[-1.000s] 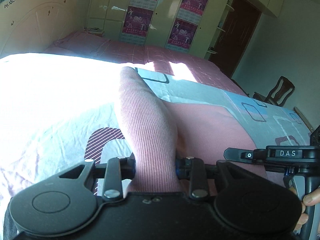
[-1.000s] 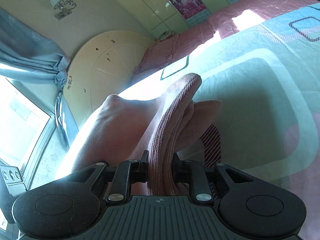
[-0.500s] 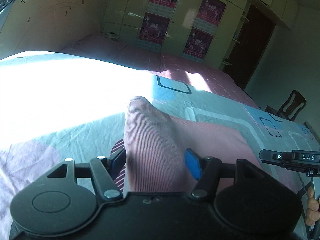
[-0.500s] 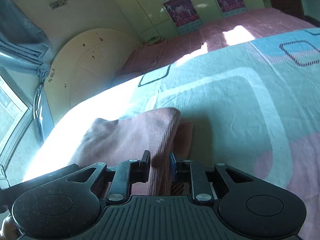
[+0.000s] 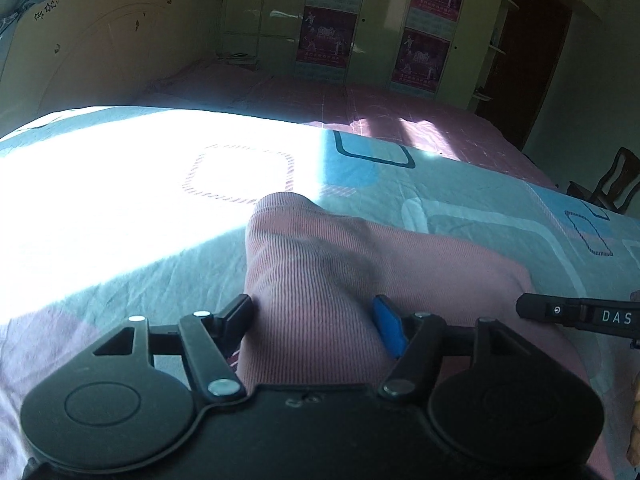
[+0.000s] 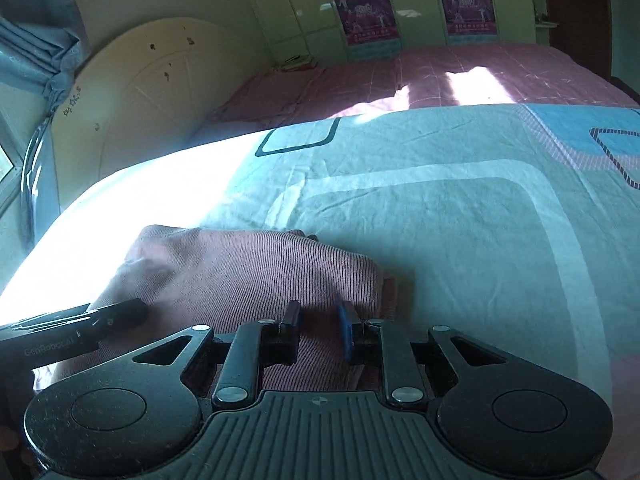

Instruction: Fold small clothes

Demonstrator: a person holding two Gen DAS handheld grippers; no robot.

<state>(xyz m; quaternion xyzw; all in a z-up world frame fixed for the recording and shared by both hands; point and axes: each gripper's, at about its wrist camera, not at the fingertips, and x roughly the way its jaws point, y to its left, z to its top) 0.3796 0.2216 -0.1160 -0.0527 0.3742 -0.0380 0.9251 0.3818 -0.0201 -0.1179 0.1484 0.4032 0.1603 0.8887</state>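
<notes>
Left wrist view: my left gripper point(image 5: 314, 322) stands spread around a raised ridge of the pink garment point(image 5: 360, 272); its pads seem to have let go, though the left one sits close against the cloth. The garment lies doubled on the bedsheet point(image 5: 460, 200), so I judge one fold laid down, with more folds and smoothing left. My right gripper point(image 6: 320, 330) stays narrow, pinching the garment's near edge close to its right corner. Both grippers tilt down toward the garment, side by side above its near edge.
</notes>
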